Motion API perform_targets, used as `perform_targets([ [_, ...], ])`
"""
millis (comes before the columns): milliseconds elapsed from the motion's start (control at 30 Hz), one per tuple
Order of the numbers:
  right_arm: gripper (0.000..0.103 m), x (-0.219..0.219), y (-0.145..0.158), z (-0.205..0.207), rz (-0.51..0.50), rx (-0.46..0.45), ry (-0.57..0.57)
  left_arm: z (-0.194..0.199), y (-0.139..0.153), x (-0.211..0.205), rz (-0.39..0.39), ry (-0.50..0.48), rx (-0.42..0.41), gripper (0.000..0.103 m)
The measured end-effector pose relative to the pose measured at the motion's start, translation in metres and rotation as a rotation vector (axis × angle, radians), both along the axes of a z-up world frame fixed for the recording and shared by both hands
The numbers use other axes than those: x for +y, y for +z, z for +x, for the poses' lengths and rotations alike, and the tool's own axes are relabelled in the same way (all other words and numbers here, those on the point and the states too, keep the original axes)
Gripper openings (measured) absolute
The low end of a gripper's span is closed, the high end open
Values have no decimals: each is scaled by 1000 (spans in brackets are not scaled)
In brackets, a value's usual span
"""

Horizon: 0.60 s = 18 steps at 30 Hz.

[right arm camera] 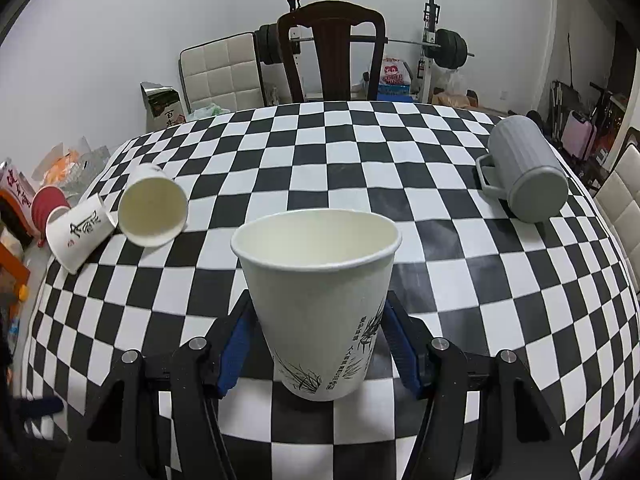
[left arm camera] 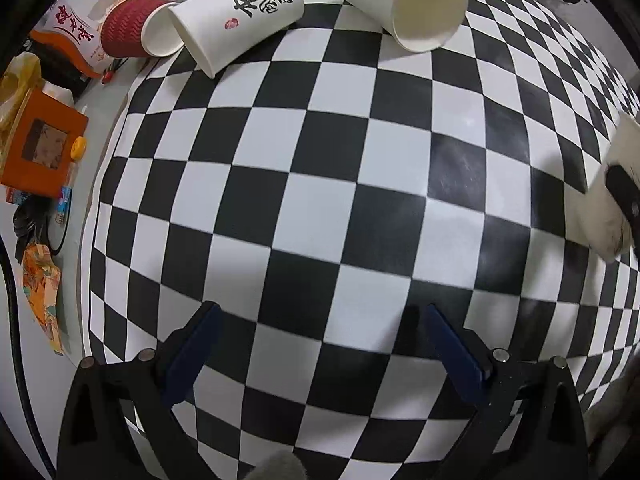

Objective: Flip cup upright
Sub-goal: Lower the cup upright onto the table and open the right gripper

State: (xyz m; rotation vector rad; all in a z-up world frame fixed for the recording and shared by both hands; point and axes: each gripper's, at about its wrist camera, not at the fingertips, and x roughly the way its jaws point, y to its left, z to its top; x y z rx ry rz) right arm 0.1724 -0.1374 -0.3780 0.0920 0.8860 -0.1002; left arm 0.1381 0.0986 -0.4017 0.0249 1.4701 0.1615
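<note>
A white paper cup with a grass print [right arm camera: 320,300] stands upright on the checkered tablecloth [right arm camera: 480,280], between the blue-padded fingers of my right gripper [right arm camera: 316,320], which close on its sides. The same cup shows at the right edge of the left wrist view [left arm camera: 612,196]. My left gripper [left arm camera: 320,344] is open and empty above the cloth [left arm camera: 320,160]. Two white paper cups [left arm camera: 240,20] [left arm camera: 404,4] and a red ribbed cup [left arm camera: 132,28] lie on their sides at the far left; they also show in the right wrist view [right arm camera: 80,236] [right arm camera: 152,208] [right arm camera: 48,204].
A grey ribbed mug with a handle [right arm camera: 524,168] lies on its side at the right. An orange box [left arm camera: 36,148] and snack packets [left arm camera: 72,36] crowd the table's left edge. A dark wooden chair [right arm camera: 332,56] stands behind the table.
</note>
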Motion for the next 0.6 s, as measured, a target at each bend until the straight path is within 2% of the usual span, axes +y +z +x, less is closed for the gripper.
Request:
perform_targets([
  [233, 65, 5, -5, -25, -4, -24, 7, 21, -5, 3, 17, -6, 0, 103],
  [467, 65, 4, -16, -40, 1, 32, -21, 12, 7, -27, 13, -30, 1, 103],
  [567, 67, 1, -17, -45, -8, 60, -39, 9, 9, -37, 15, -44, -7, 103],
  [600, 71, 0, -15, -46, -6, 67, -41, 9, 11, -38, 16, -49, -11, 103],
])
